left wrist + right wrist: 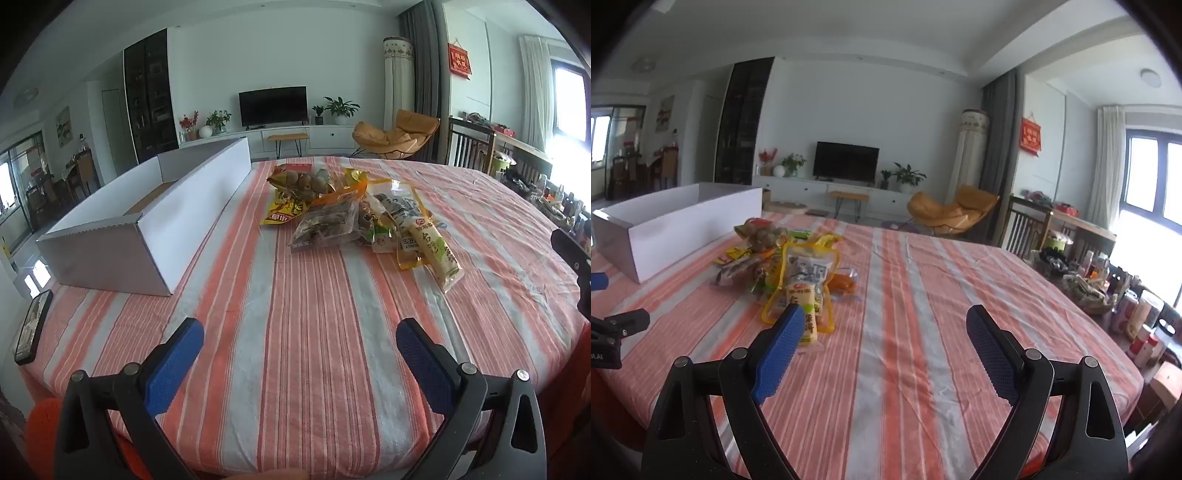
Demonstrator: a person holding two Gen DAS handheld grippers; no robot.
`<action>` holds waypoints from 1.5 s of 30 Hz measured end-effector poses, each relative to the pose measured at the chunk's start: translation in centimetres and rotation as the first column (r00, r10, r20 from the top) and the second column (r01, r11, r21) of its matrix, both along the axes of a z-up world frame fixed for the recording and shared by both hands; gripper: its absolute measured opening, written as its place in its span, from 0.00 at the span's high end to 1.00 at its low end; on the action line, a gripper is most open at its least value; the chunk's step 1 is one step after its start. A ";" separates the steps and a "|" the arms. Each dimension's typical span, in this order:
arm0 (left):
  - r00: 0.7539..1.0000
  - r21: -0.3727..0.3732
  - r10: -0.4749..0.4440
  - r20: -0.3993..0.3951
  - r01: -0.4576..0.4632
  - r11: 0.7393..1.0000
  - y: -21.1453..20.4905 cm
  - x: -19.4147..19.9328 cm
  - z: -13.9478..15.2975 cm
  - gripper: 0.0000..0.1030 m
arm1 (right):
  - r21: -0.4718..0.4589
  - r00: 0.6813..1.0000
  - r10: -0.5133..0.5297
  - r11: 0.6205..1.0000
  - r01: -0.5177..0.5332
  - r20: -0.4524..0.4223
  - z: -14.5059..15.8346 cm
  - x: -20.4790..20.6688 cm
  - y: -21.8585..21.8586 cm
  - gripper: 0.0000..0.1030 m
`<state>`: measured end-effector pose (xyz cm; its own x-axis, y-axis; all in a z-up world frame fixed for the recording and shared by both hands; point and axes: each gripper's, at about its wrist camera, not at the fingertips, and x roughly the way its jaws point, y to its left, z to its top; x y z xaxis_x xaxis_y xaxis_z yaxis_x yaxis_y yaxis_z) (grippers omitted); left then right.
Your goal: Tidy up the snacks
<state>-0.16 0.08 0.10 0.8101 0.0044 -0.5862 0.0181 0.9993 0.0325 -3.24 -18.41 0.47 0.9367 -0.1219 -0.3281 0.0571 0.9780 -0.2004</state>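
A heap of snack packets (pixel 343 206) lies on the far middle of the striped tablecloth (pixel 295 350), the nearest being a long pale packet in a yellow-edged bag (pixel 432 240), with what may be a bag of round brown snacks at the far end. Left of the heap stands a long white box (pixel 147 221), open at the top, with a phone (pixel 33 332) near its close end. Both the left gripper (pixel 299 343) and the right gripper (pixel 886 332) hang spread wide above bare cloth, gripping nothing.

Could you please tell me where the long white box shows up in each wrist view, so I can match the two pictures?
Left wrist view: white box at middle left, left of the snack pile.
Right wrist view: white box at far left, behind the pile.
Shared landmark: the television on the far wall.
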 end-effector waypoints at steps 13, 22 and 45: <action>1.000 0.035 0.005 -0.016 -0.004 0.999 -0.3 0.7 -1.0 0.00 | 0.030 0.999 0.035 0.999 -0.035 0.013 0.1 0.0 0.6 0.12; 1.000 0.031 0.008 -0.017 -0.007 0.999 -0.1 0.8 -1.3 0.00 | 0.024 0.999 0.037 0.999 -0.036 -0.022 -0.3 0.2 0.8 0.12; 1.000 0.045 -0.014 -0.008 0.014 0.999 -0.7 0.6 -1.4 0.00 | 0.052 0.998 0.033 0.998 -0.031 -0.046 -0.8 0.7 0.3 0.12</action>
